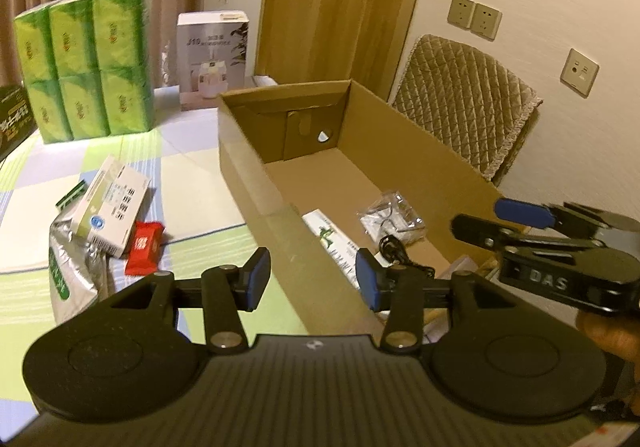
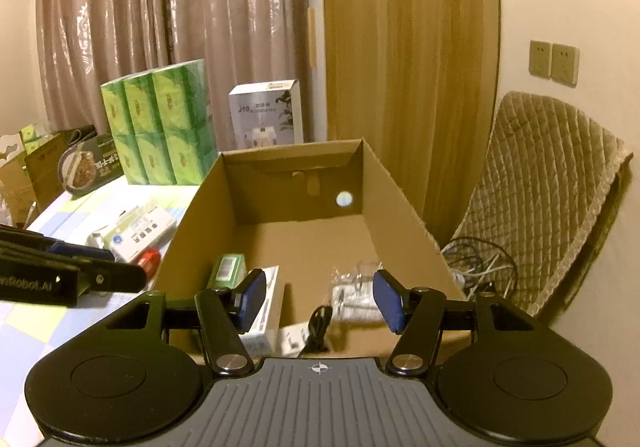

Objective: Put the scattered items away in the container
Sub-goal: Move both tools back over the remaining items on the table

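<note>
Cardboard box (image 2: 296, 239) open on the table (image 1: 192, 175). Right gripper (image 2: 320, 301) jaws wide, empty, over the box's near end. Left gripper (image 1: 312, 279) jaws wide, straddling the box's left wall. Only the left view shows the red packet (image 1: 145, 247) outside, left.

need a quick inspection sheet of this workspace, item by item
surface: table under a pastel checked cloth, green, blue and white squares.
job's things: open brown cardboard box on the table holds a green-and-white small carton, a clear plastic bag of small parts and a black cord. Still outside: white medicine box, red sachet, silver foil pouch.
clutter: green tissue multipack, white appliance box.
grippers: left tool open, empty, over the box's near wall; right tool open, empty, over the box.
cables: tangle of wires beside the chair.
surroundings: curtains, wooden door, wall sockets, quilted chair cover.
</note>
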`<state>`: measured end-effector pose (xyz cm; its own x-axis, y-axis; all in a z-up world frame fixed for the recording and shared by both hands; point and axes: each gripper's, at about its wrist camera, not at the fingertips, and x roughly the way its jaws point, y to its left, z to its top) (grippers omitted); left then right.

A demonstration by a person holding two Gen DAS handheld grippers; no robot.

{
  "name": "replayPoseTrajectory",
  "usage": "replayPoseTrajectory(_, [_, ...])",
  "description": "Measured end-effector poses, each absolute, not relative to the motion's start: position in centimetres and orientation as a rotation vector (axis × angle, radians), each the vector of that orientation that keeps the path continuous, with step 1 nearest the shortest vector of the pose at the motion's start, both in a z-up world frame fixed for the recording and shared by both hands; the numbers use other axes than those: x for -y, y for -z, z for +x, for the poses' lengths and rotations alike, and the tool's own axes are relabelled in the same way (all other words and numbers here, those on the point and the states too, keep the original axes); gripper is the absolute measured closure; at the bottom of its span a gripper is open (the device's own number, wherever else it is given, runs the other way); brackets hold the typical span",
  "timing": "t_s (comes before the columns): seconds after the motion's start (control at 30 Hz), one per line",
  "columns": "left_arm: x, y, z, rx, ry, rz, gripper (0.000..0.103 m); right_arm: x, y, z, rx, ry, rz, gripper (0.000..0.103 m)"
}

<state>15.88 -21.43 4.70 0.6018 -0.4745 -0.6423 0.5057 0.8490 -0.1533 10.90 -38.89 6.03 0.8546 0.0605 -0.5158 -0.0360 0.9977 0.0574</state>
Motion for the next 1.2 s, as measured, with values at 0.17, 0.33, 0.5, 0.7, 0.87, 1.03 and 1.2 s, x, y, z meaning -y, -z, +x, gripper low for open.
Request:
replayPoseTrajectory(0.17, [20.1,-4.3,15.2,-0.741,0.546,0.046,0.058,37.7,-6.1,9.3,-0.538,-0.064,0.049,0.042])
replayPoseTrajectory(0.33, [18.5,-4.0,14.4,-0.749,0.523,0.044,0.056,36.3,-6.5,8.3,-0.533,-0.081,0.055,0.037])
replayPoseTrajectory(0.5, [16.8,-3.8,13.6,-0.754,0.493,0.043,0.052,35.0,-6.8,7.5,-0.532,-0.101,0.049,0.031])
replayPoseTrajectory(0.7, [14.7,-3.7,12.4,-0.755,0.457,0.048,0.039,33.3,-7.2,6.7,-0.531,-0.130,0.036,0.028])
replayPoseTrajectory(0.87, [12.4,-3.7,11.8,-0.756,0.425,0.037,0.026,31.7,-7.7,6.2,-0.524,-0.161,0.021,0.024])
replayPoseTrajectory(1.03, [10.0,-3.5,11.3,-0.758,0.378,0.053,0.015,30.0,-8.0,6.1,-0.516,-0.198,0.012,0.020])
replayPoseTrajectory(1.2, [7.1,-3.0,11.3,-0.763,0.321,0.055,0.011,28.0,-8.1,6.4,-0.515,-0.242,-0.010,0.019])
